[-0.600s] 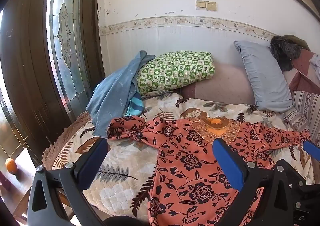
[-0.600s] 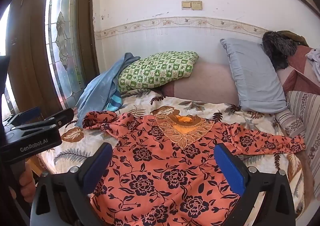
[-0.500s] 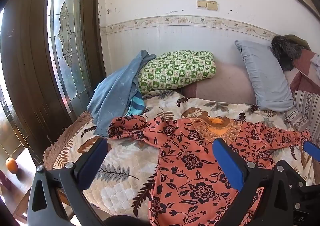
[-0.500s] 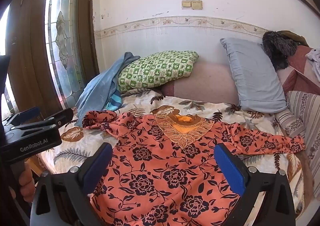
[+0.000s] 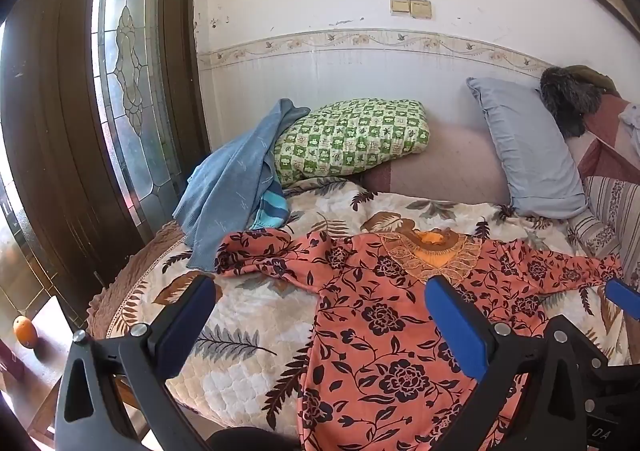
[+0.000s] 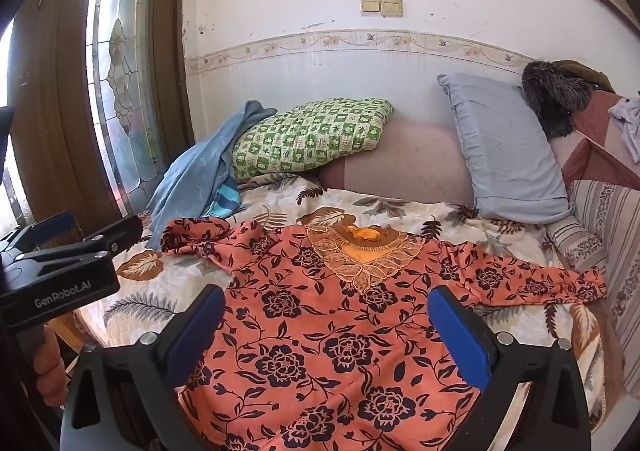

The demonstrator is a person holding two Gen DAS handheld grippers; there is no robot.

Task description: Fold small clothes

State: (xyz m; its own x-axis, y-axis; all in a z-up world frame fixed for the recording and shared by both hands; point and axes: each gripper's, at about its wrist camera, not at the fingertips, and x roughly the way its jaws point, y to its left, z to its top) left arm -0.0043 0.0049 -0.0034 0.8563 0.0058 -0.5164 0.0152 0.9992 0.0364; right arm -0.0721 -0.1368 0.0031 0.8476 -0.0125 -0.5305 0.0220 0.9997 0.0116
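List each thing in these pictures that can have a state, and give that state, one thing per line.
Dress: spread flat on the bed, unfolded, sleeves out.
Left sleeve: crumpled.
Blue cloth: draped loosely over the green pillow's side.
Green pillow: leaning on the wall.
Grey pillow: propped upright.
Left gripper: open, empty.
Right gripper: open, empty.

"GenRobot.AI" — on left gripper (image 6: 80, 251)

Open air above the orange floral dress (image 6: 320, 331), spread flat on the bed (image 5: 248, 315). Both claws wide apart, nothing between the pads. Left claw (image 6: 60, 251) close alongside the right. Blue cloth (image 5: 232, 187), green pillow (image 5: 352, 139) and grey pillow (image 6: 504, 155) crowding the far edge by the wall.
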